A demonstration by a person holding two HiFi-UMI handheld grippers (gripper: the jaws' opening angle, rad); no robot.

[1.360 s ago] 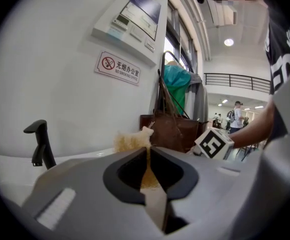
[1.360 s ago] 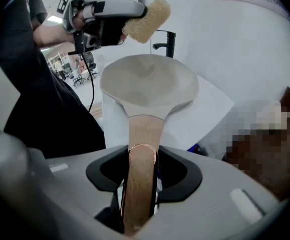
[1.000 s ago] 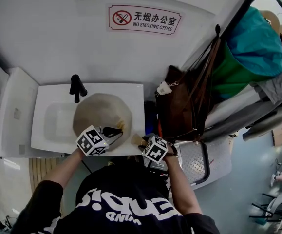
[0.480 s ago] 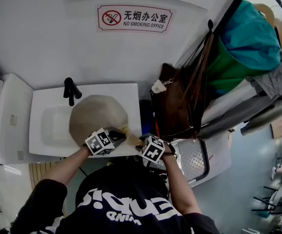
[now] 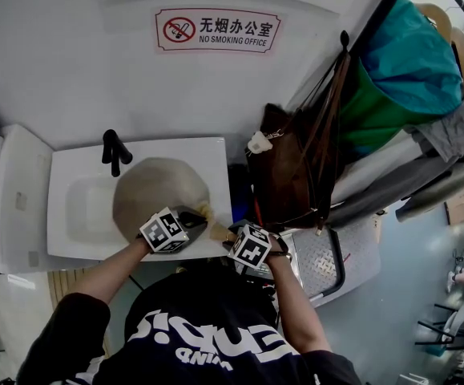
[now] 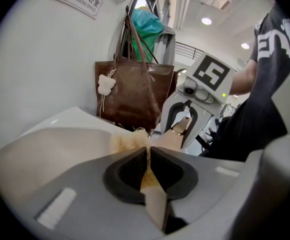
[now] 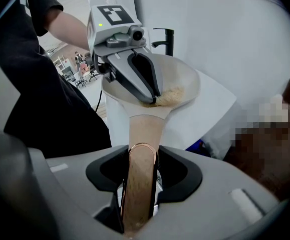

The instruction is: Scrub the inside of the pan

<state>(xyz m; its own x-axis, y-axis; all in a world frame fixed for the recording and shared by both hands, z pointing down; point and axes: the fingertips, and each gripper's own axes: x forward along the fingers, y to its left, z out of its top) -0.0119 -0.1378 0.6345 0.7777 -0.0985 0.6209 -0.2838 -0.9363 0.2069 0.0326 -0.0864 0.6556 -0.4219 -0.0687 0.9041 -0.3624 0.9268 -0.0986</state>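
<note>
My right gripper clamps the wood-toned, copper-ringed handle of the cream pan. My left gripper pinches a tan fibrous scrubber inside the pan, near that handle.

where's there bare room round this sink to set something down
Bare: the sink basin left of the pan, by the faucet, and the back rim right of the faucet. Crowded: the near rim, where the left gripper holds the scrubber and the right gripper grips the pan handle; the brown bag hems the right side.

left gripper pinched shut, seemingly gripping; right gripper clamped, pointing down.
</note>
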